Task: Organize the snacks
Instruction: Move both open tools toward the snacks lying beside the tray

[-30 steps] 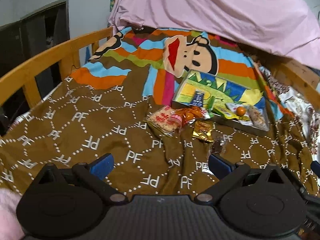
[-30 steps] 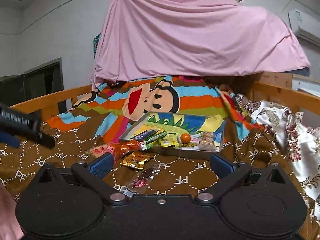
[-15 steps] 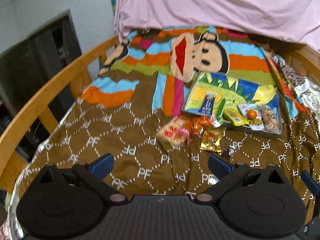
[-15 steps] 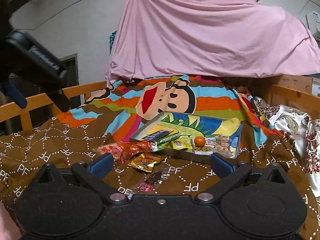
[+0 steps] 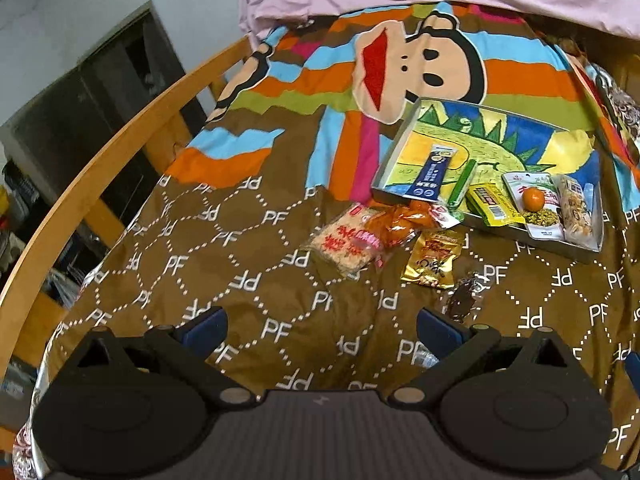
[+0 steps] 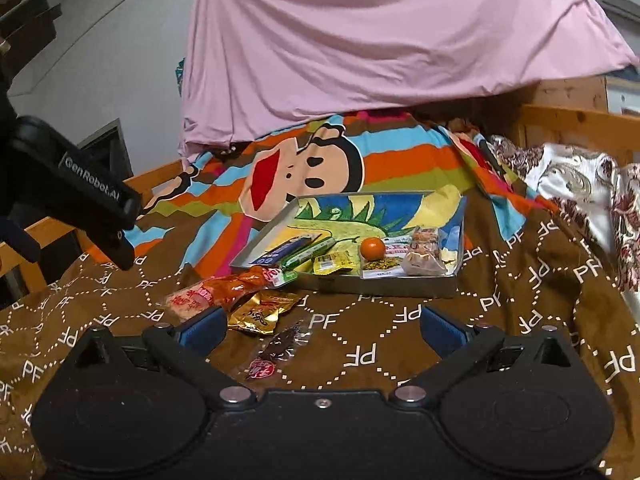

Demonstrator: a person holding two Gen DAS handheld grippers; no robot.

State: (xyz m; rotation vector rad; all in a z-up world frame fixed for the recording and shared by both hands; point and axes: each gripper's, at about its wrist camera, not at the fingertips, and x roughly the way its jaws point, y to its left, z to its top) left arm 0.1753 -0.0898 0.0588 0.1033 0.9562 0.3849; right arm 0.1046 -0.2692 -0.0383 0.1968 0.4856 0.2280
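Left wrist view: left gripper (image 5: 322, 326) held above brown "PF" blanket (image 5: 240, 280), jaws wide apart, nothing between them. Ahead and to the right, shallow metal tray (image 5: 584, 246) with dinosaur picture inside, resting on the blanket. In the tray: dark blue stick packet (image 5: 434, 174), green stick (image 5: 462, 188), yellow packet (image 5: 494, 205), small orange fruit (image 5: 534, 199) lying on a white-and-green packet (image 5: 540, 216), clear-wrapped cracker bar (image 5: 576, 212) by the right wall. Outside the tray, on the blanket: rice cracker pack (image 5: 346, 246), orange wrapper (image 5: 400, 222) touching it and lying just beside the tray's near corner, gold packet (image 5: 434, 258), dark candy in clear wrap (image 5: 464, 300) nearest the gripper.

Right wrist view: right gripper (image 6: 320, 326) also spread open and empty, low over the blanket, dark candy just ahead between the fingers' line. Left gripper's black body at the left edge, raised off the blanket.
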